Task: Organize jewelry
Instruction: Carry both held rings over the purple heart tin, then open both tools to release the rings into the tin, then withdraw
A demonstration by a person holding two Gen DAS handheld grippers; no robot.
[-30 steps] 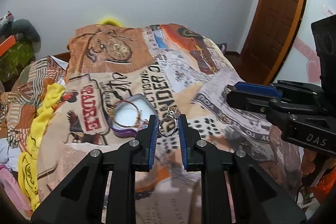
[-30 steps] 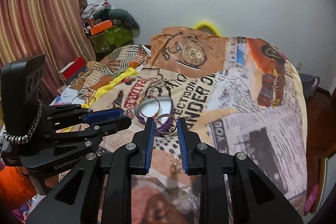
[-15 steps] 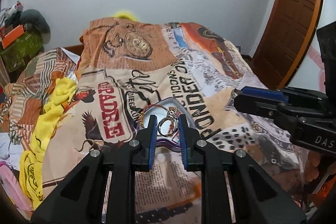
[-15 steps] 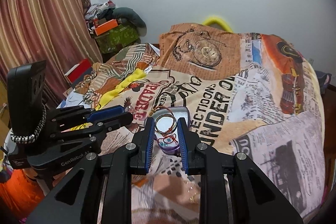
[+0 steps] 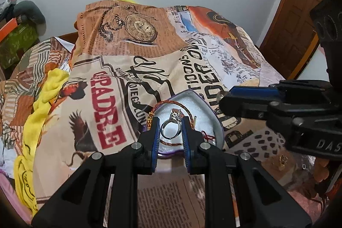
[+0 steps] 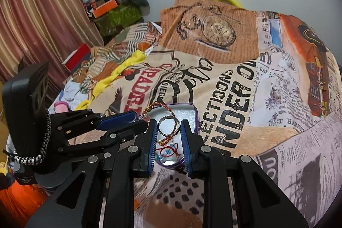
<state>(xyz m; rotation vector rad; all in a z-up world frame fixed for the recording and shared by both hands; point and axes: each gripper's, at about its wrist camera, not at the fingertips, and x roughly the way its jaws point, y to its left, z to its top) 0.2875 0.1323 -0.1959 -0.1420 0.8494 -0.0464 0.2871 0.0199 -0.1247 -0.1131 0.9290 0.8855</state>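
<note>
Item one: gemstone ring [image 5: 172, 124], pinched between the pads of my left gripper [image 5: 170, 127], band upright, stone set at the top and pointing away from me. Item two: plain silver ring [image 6: 167, 125], pinched in my right gripper [image 6: 167, 131], band upright, its opening facing me. Destination: purple-rimmed tray [image 5: 218, 121] with white lining, on the printed bedspread [image 5: 192, 52], lying directly below and ahead of both fingertips, long axis running away from me. Both grippers look about equally near. Tray already holds a braided thread bracelet [image 6: 171, 112].

Both wrist views look steeply down, close over the same tin [image 5: 213, 119] on the bed.
</note>
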